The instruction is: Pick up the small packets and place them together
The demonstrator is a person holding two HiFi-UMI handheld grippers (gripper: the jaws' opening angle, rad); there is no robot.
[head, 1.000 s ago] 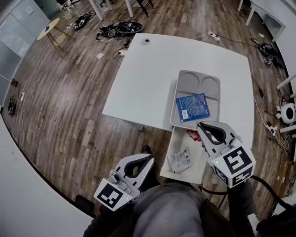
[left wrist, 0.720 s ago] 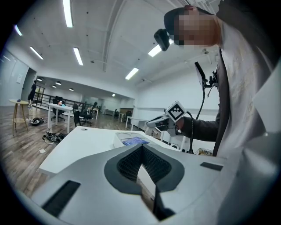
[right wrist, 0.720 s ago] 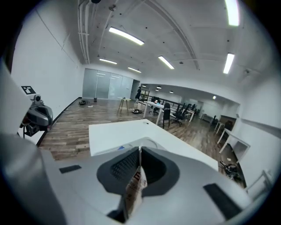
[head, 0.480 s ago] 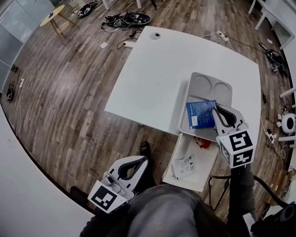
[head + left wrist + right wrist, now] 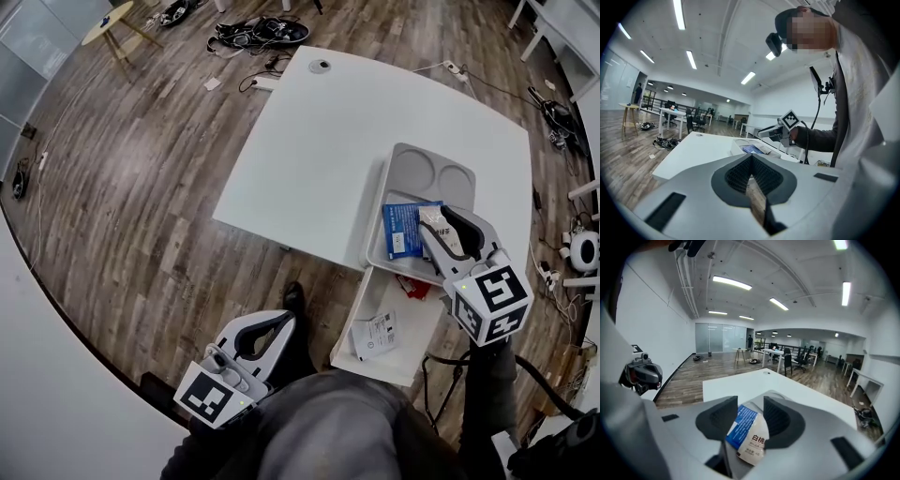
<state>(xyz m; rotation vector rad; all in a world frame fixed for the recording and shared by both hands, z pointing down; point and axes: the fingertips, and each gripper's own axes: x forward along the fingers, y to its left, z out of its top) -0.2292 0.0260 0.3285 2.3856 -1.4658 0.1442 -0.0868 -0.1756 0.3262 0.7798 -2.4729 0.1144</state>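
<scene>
Head view: right gripper (image 5: 448,223) over grey tray (image 5: 422,164), white packet (image 5: 432,231) atop blue packet (image 5: 401,232). Left gripper view: left gripper (image 5: 751,164) closed, empty. Right gripper view: jaws just opened halfway, white packet loose between; risk of a pad snagging and dragging it out on withdrawal.

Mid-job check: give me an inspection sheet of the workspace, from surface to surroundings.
Surface: white table carrying a grey tray; a lower white board at its near edge.
Job's things: blue packet in the tray; white packet above it; red packet and second white packet on the board.
Clutter: small round disc on the table.
Grippers: right gripper tongs have just been opening, white packet between them; left gripper tongs shut, empty, off the table.
Cables: cable heap on the floor.
Surroundings: wood floor, round side table.
</scene>
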